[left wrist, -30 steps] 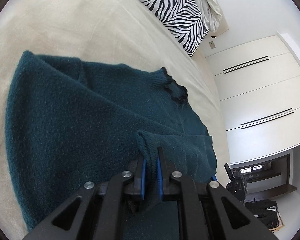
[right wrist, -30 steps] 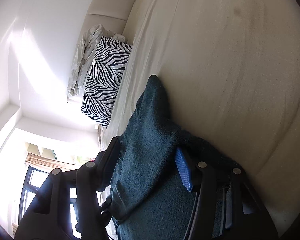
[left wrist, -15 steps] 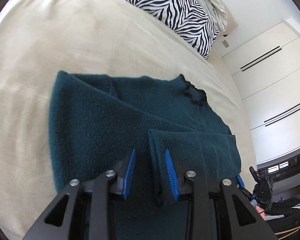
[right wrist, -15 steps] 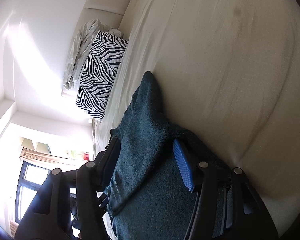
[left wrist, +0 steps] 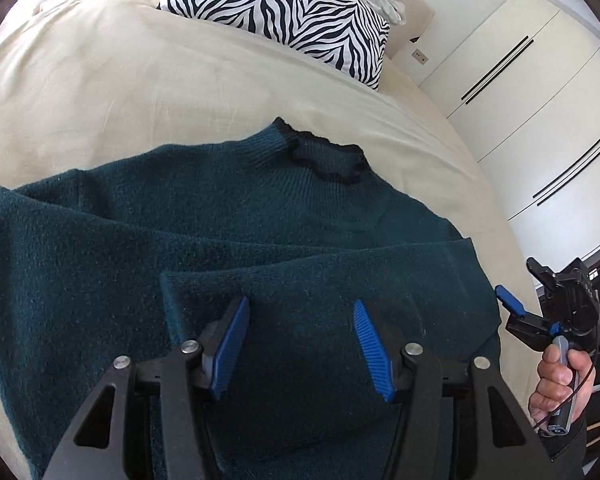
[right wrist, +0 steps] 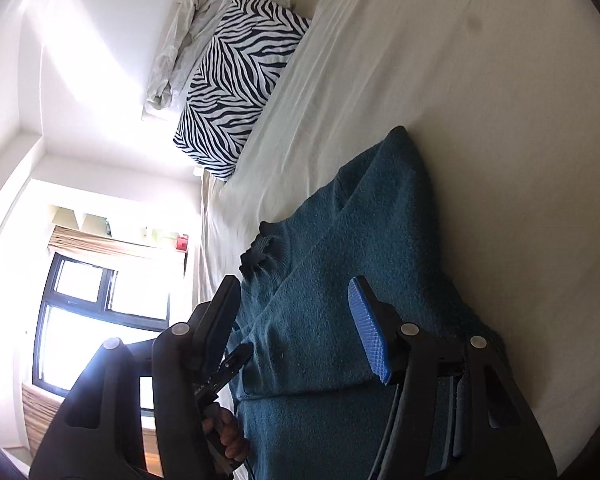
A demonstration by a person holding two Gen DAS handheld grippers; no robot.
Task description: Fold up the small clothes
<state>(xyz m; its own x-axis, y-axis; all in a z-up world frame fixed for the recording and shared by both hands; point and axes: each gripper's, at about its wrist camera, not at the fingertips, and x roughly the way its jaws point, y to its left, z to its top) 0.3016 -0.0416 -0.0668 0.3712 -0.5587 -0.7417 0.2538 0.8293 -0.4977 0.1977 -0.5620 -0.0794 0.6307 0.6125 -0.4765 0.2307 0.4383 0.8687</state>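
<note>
No legible text anywhere.

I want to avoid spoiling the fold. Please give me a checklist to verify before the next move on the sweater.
1. Left gripper free of cloth: ok; jaws opening, pads apart above the sweater, pinching nothing.
2. Right gripper free of cloth: ok; jaws apart, though where its lower parts meet the cloth is hidden.
3. Sleeve folded across the body: ok.
4. Collar lying flat, uncovered: ok.
5. Sweater wholly on the bed: cannot tell; its near hem is hidden behind the grippers.
6. Pillow apart from the sweater: ok.
</note>
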